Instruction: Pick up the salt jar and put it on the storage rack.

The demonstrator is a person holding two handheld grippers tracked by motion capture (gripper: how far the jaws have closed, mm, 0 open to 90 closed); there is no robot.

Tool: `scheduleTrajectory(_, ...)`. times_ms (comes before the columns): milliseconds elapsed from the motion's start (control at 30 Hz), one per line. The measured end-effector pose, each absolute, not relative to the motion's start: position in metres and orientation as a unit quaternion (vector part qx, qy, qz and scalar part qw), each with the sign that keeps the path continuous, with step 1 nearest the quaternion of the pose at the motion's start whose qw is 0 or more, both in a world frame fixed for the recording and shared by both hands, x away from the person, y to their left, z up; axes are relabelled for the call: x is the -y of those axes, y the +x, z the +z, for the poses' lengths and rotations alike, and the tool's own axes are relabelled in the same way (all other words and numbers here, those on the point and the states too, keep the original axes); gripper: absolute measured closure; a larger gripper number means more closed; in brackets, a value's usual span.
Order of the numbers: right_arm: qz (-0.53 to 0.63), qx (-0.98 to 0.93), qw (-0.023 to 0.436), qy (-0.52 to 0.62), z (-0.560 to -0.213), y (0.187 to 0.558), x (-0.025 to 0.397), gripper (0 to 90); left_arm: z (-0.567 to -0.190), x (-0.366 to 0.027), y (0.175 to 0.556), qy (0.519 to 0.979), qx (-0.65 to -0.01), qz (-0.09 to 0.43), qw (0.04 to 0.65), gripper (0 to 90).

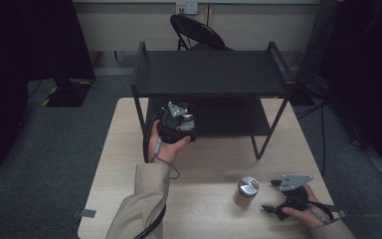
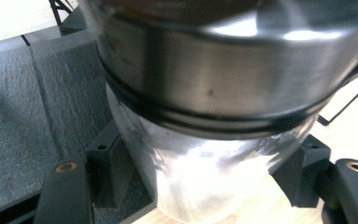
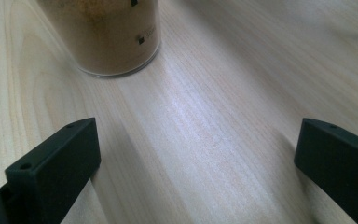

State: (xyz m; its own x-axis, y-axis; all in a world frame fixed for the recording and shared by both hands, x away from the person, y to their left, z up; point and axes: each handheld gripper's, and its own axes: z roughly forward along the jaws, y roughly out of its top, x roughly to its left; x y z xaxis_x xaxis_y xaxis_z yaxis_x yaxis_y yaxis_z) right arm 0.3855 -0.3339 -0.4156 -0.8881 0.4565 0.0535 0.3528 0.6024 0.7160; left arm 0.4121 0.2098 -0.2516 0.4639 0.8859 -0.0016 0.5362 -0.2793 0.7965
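Jar in grip: a clear jar [image 2: 205, 177] with a brushed metal lid [image 2: 214, 70] sits between the jaws of the left tool [image 1: 179, 122], which pinch its see-through body just under the lid's dark ring.
Axis: its long axis runs up and away from the left tool, lid end farthest from the hand; whether it stands fully upright I cannot tell.
Where it is: held above the desk [image 1: 214, 164], right at the front edge of the black shelf rack [image 1: 209, 74], about level with the lower shelf.
Coming move: the rack lies straight ahead of the left tool, so my guess is a short forward reach sets the jar on the lower shelf.
Second jar: a round jar [image 1: 247, 190] with a shiny metal lid stands on the desk just to the left of the right tool [image 1: 273, 196]; up close its clear wall [image 3: 107, 37] shows a fine brown powder inside.
Right tool: jaws spread wide and holding nothing, low over the bare wood, this jar ahead and off to one side.
Nearer hand: the right hand, clearly.
Surfaces: pale wood grain desk, matt black metal rack, grey carpet floor [image 1: 54, 149].
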Motion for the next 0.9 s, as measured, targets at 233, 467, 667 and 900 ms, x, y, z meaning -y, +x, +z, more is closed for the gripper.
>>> scheduleTrajectory(233, 0.384, -0.892, 0.068, 0.227, -0.416, 0.385, 0.334, 0.0, -0.253, -0.206, 0.419, 0.763, -0.467, 0.233, 0.382, 30.6)
scheduleTrajectory(467, 0.384, -0.893, 0.068, 0.226, -0.416, 0.386, 0.334, 0.0, -0.255, -0.203, 0.423, 0.758, -0.473, 0.235, 0.383, 30.6)
scheduleTrajectory(667, 0.384, -0.893, 0.068, 0.226, -0.416, 0.385, 0.334, 0.0, -0.256, -0.200, 0.427, 0.756, -0.475, 0.238, 0.382, 30.6)
scheduleTrajectory(900, 0.384, -0.893, 0.068, 0.226, -0.416, 0.386, 0.334, 0.0, -0.257, -0.197, 0.431, 0.752, -0.481, 0.239, 0.382, 30.5)
